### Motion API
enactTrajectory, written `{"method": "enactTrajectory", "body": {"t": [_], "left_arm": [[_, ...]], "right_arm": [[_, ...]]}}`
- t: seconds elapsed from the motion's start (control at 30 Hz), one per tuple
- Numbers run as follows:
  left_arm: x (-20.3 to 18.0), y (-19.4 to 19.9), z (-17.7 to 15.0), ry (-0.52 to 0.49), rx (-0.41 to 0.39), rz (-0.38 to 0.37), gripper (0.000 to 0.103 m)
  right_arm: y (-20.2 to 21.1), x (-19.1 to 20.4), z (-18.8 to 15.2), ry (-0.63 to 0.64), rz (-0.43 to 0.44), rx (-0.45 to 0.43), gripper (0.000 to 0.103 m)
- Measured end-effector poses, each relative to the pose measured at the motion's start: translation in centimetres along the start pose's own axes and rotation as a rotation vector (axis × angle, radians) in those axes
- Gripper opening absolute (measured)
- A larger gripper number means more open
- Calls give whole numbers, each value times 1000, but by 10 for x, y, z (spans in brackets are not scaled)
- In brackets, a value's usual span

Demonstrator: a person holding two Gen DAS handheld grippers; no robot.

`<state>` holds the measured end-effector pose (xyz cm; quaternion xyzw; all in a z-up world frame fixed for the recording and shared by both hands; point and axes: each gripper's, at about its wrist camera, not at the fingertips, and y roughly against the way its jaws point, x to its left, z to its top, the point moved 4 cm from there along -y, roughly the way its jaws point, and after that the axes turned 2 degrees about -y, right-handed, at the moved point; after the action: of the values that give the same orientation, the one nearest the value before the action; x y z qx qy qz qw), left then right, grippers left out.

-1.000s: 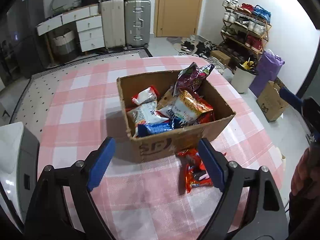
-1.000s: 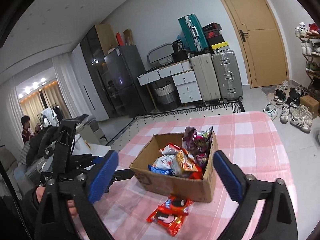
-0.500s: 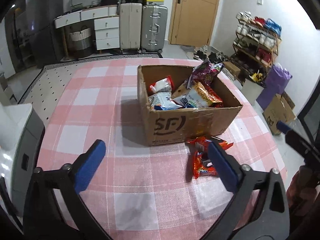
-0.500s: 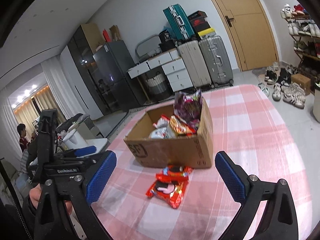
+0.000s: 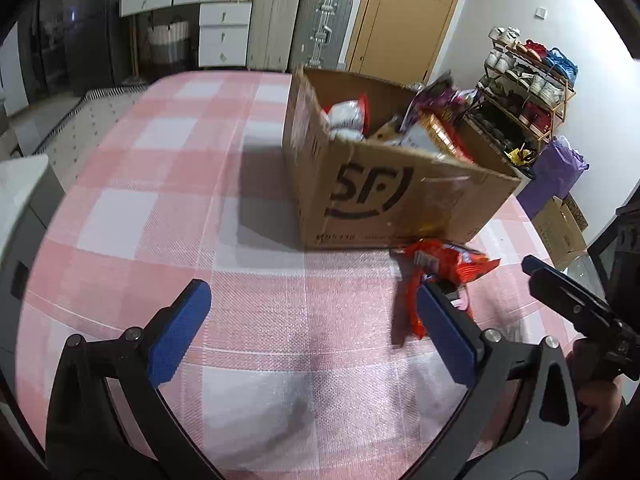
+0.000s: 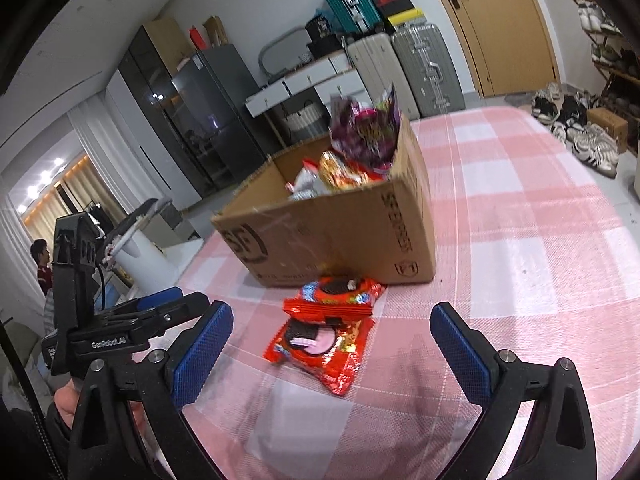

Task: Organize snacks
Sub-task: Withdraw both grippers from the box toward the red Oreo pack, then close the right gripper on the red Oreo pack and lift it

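A brown cardboard box (image 5: 400, 196) (image 6: 340, 232) holding several snack bags stands on the pink checked table (image 5: 200, 216) (image 6: 540, 264). Two red cookie packs (image 6: 324, 332) (image 5: 444, 268) lie stacked on the table just in front of the box. My left gripper (image 5: 308, 332) is open and empty, low over the table, with the packs by its right finger. My right gripper (image 6: 332, 352) is open and empty, with the red packs between and just ahead of its fingers. The left gripper also shows in the right wrist view (image 6: 132, 320), to the left.
Suitcases (image 6: 404, 68), a white drawer unit (image 5: 224, 36) and a door (image 5: 400, 16) stand behind the table. A shoe rack (image 5: 524, 80) and a purple bag (image 5: 556, 172) are at the right. A white appliance (image 5: 20, 192) sits by the table's left edge.
Both grippers have dropped lower and closer to the table. The box and red packs now loom larger; the right gripper has closed in on the packs.
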<state>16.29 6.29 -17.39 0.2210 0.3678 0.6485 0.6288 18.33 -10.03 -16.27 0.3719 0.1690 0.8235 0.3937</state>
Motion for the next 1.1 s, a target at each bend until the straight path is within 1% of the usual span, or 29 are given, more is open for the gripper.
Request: {"method": "enactTrajectory", "body": {"t": [0.23,0.5,0.57,0.63,0.67,0.77,0.83,0.9,0.97,1.1], "left_arm": [[5,-25,-4,9,32,-15,102],[12,-49,-6,28,75,-31,102],[12,-53,-6,29,83,-31,102],[15,-56,-6,31,87,-29,102],[15,-59,-6,34,93,-27,102],[20,-62,-7,41,102,-25,102],[22,-64,-5,45,101,-15,102],[23,-60,-7,48,102,-13,102],[23,-58,-7,48,98,-11,102],[18,-53,-7,35,96,-11,102]], "right_arm": [[-36,-6,6,-13,9,47,101],[-77,-11,12,-26,6,121,101],[-82,-13,11,-31,12,129,99],[-84,-13,10,-35,22,133,84],[-85,-14,9,-39,30,139,75],[-84,-16,8,-38,27,135,56],[-82,-17,5,-48,39,136,53],[-78,-19,3,-56,47,126,51],[-68,-20,2,-66,69,102,51],[-53,-21,1,-69,81,71,51]]}}
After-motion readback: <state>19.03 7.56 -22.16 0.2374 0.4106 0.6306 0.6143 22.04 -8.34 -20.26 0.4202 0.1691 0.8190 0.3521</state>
